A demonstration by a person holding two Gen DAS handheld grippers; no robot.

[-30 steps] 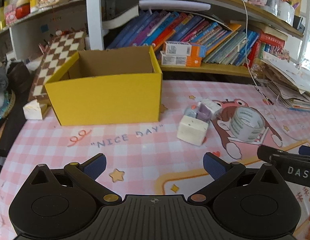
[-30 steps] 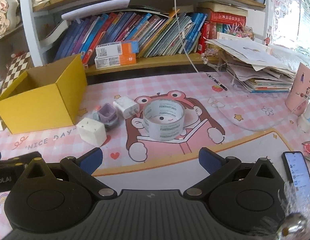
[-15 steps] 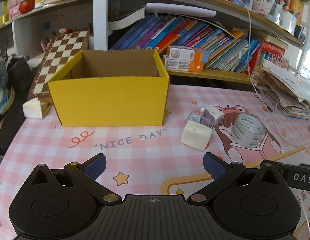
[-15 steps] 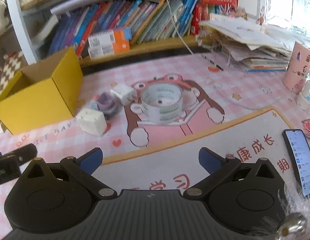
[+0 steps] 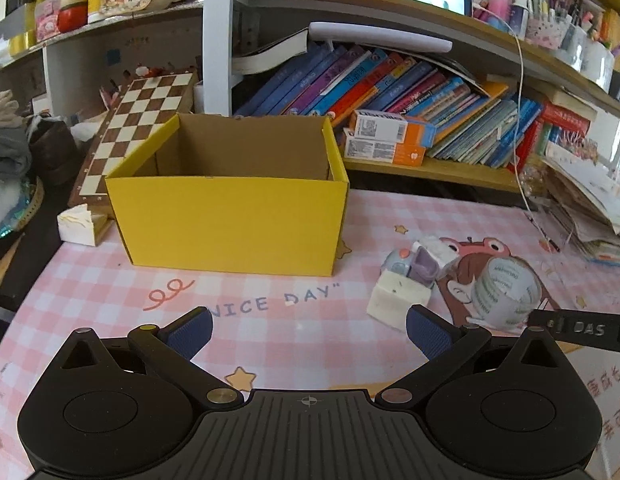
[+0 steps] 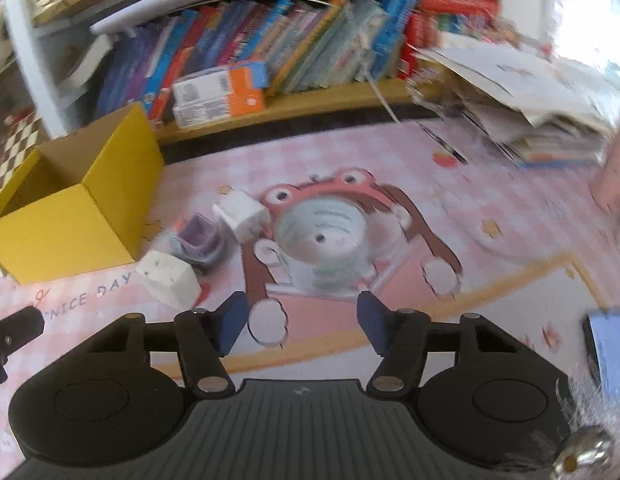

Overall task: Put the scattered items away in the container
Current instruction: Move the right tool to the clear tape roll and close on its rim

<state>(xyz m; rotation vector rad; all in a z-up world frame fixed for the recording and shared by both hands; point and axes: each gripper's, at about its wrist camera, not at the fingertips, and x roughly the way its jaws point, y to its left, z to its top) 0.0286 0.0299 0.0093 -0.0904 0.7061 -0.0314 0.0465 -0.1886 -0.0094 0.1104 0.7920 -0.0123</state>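
A yellow cardboard box [image 5: 230, 216] [image 6: 70, 220] stands open-topped on the pink mat, with nothing visible inside. To its right lie a clear tape roll [image 5: 505, 292] [image 6: 325, 244], a cream block [image 5: 397, 300] [image 6: 170, 276], a purple-and-grey item [image 5: 421, 268] [image 6: 196, 240] and a white cube [image 6: 242, 212]. My left gripper [image 5: 308, 330] hovers open over the mat before the box. My right gripper [image 6: 302, 318] sits just short of the tape roll; its jaws are closing, with nothing between them. The right wrist view is blurred.
A low shelf of leaning books [image 5: 409, 92] runs behind the mat. A paper stack [image 5: 589, 200] lies at the right, a chessboard [image 5: 138, 120] at the left. A phone [image 6: 607, 340] rests on the mat near my right gripper.
My right gripper has moved forward toward the tape roll and its fingers have narrowed. The left gripper has stayed put, still open.
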